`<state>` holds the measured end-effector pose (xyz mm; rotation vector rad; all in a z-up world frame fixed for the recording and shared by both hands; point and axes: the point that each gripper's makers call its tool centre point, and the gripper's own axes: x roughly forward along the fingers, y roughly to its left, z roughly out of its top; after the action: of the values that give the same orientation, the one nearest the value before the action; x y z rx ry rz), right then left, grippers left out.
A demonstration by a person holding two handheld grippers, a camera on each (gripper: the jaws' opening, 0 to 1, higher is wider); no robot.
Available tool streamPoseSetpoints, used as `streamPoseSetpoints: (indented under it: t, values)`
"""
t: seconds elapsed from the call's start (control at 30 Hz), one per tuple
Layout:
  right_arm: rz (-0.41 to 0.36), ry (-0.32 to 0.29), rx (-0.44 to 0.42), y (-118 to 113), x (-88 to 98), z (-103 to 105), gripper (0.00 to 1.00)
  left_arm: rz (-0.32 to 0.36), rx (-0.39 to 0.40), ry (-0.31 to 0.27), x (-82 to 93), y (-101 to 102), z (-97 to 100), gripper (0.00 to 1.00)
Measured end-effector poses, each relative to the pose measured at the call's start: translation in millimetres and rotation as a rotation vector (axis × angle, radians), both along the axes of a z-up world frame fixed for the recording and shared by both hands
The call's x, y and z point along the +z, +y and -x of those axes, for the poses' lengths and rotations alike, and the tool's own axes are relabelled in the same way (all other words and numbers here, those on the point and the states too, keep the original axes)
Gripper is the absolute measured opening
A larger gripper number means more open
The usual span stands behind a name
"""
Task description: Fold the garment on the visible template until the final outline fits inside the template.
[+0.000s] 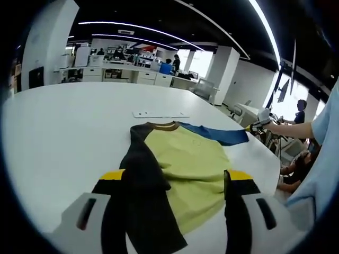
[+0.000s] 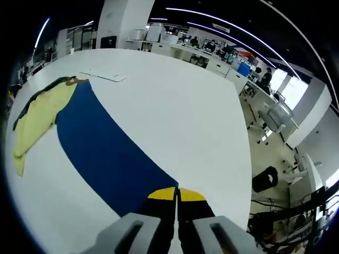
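Left gripper view looks down its own spread jaws at the T-shirt (image 1: pixel 183 169), which lies flat on the white table (image 1: pixel 69 132): yellow body, brown collar, black sleeve folded in over one side, blue sleeve stretched out toward the far edge. The left gripper (image 1: pixel 177 185) stands wide open, holding nothing, apparently hovering above the hem to leave the cloth undisturbed. In the right gripper view the right gripper (image 2: pixel 177 194) has its yellow tips pressed together on the end of the blue sleeve (image 2: pixel 106 151), drawn out long and taut, probably for folding it inward. A flat white strip (image 1: pixel 159 114) lies beyond the collar.
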<state>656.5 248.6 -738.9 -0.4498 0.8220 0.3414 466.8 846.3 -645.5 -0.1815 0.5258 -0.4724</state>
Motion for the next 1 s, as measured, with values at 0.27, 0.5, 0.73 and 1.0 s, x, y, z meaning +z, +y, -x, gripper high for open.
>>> streamPoseSetpoints:
  t: [0.27,0.5,0.73,1.0]
  values:
    - [0.027,0.044,-0.008,-2,-14.0,11,0.00,0.013,-0.002,0.012,-7.0,-5,3.0,0.71]
    - [0.018,0.067,-0.040,-4,-22.6,17,0.00,0.014,0.000,0.018,-8.8,-4,7.5,0.70]
    - [-0.014,0.047,-0.053,-3,-21.6,18,0.00,0.010,0.001,0.017,-7.8,0,7.6,0.70]
    - [-0.180,0.004,-0.082,12,-11.9,22,0.25,0.010,-0.008,0.012,-5.4,-2,6.8,0.70]
